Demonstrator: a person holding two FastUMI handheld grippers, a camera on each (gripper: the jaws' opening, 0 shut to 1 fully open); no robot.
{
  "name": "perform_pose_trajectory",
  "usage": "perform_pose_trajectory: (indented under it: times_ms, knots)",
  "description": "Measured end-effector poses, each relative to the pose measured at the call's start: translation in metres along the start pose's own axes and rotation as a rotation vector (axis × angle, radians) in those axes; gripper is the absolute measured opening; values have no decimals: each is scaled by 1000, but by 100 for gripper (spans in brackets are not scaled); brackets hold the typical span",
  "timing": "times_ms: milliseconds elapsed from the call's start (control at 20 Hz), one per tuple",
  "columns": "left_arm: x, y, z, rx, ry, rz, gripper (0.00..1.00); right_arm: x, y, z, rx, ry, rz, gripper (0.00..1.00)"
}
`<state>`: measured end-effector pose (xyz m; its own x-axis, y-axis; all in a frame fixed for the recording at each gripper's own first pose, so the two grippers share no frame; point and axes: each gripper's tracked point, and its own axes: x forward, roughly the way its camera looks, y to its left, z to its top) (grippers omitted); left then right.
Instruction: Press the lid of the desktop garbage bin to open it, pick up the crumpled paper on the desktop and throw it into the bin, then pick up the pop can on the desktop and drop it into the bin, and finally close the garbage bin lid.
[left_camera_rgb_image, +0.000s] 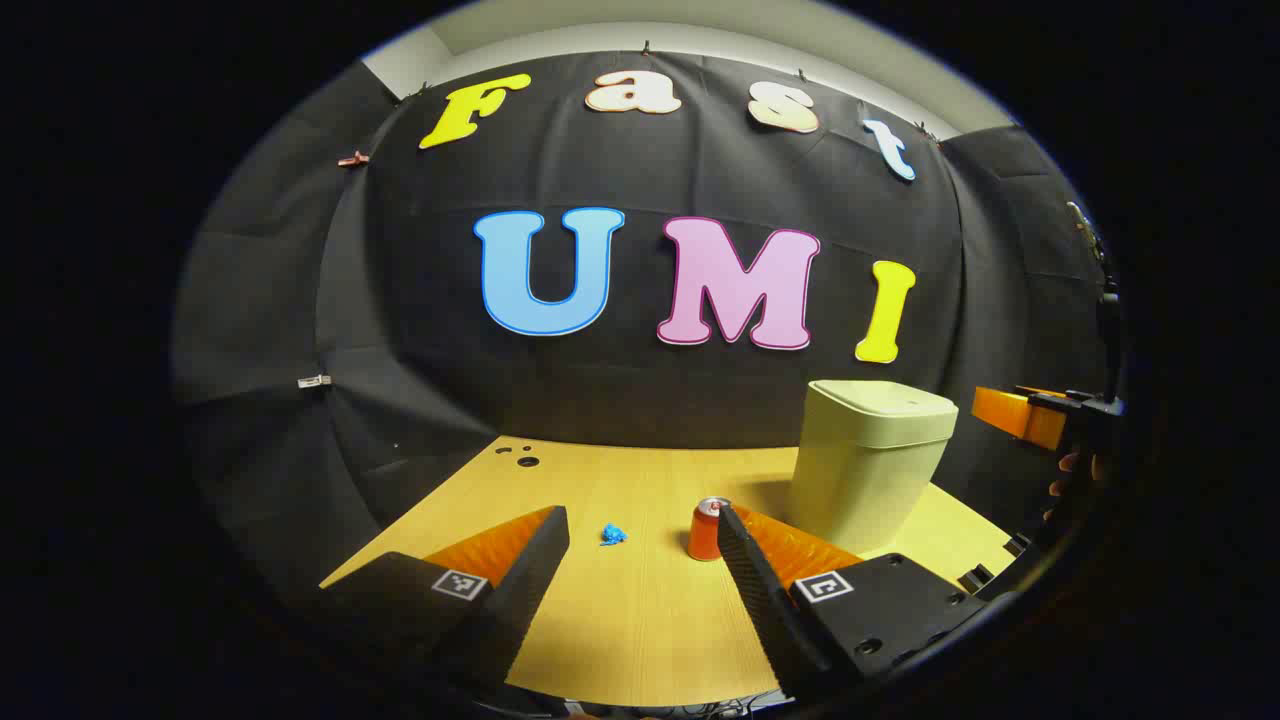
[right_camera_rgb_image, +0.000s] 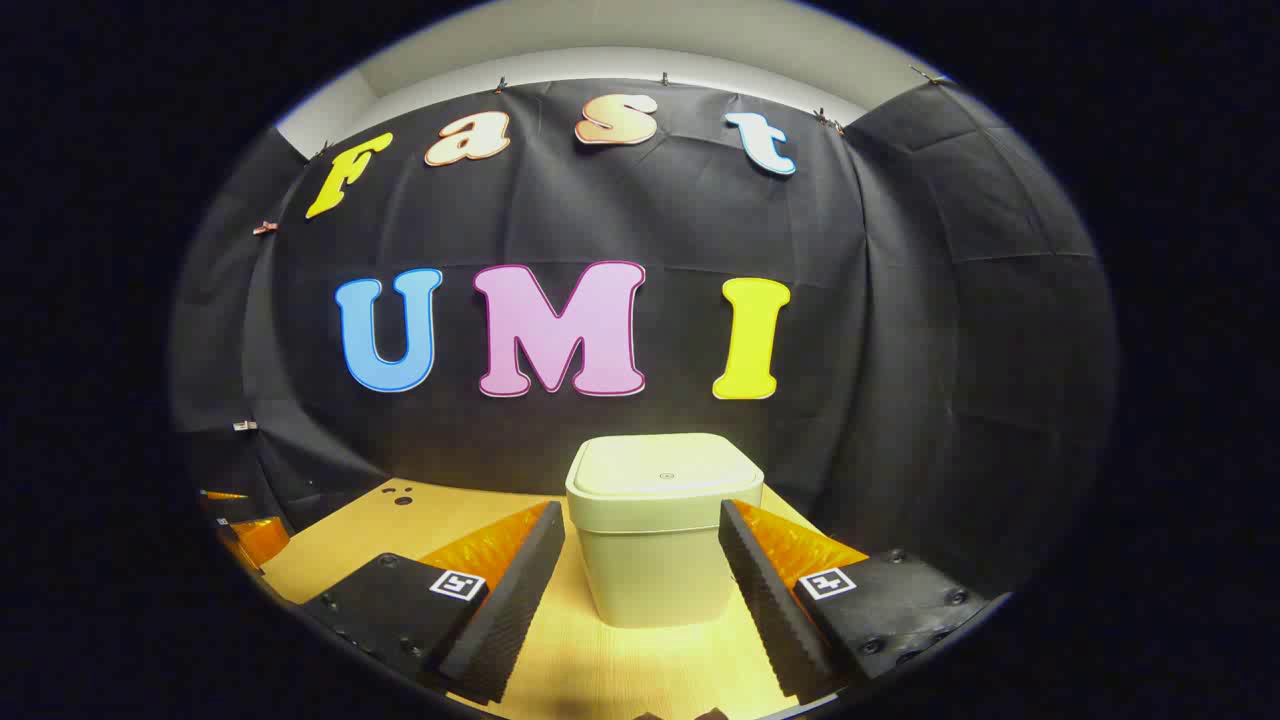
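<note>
A pale green bin (left_camera_rgb_image: 868, 462) stands on the wooden desktop (left_camera_rgb_image: 620, 610) at the right, its lid (right_camera_rgb_image: 662, 468) down. An orange pop can (left_camera_rgb_image: 707, 529) stands upright just left of the bin. A small blue crumpled paper (left_camera_rgb_image: 613, 535) lies left of the can. My left gripper (left_camera_rgb_image: 640, 560) is open above the desk's near part, with the paper and can ahead between its fingers. In the right gripper view my right gripper (right_camera_rgb_image: 640, 570) is open, the bin (right_camera_rgb_image: 660, 530) straight ahead between its fingers. The right gripper (left_camera_rgb_image: 1040, 415) also appears at the far right of the left gripper view, held by a hand.
A few small dark holes (left_camera_rgb_image: 522, 456) mark the desk's far left corner. The black cloth wall stands close behind the bin. The left gripper's edge (right_camera_rgb_image: 245, 530) peeks in at the far left of the right gripper view.
</note>
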<state>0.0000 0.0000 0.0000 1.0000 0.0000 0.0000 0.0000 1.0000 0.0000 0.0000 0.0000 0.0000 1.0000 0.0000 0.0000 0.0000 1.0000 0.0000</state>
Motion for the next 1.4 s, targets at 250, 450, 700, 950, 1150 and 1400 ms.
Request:
perform_pose_trajectory:
  times_ms: [250, 450, 700, 950, 1150, 1400]
  knots:
    - [18, -15, -3, 2, 17, -20, 96, 5, -10, -7, -19, 13, 6, 98]
    - [29, -23, -8, -8, 44, -37, 96, 5, -21, -6, -36, 2, 1, 98]
    - [34, -30, -7, 17, 46, -52, 96, 10, -34, -2, -18, -4, -26, 98]
    - [35, -34, -11, 22, 48, -56, 96, 14, -39, -6, -12, 7, -36, 98]
    - [36, -34, -18, 16, 65, -56, 96, 13, -35, -8, -19, 15, -31, 98]
    - [36, -30, -22, 15, 76, -53, 96, 14, -31, -8, -39, 24, -21, 98]
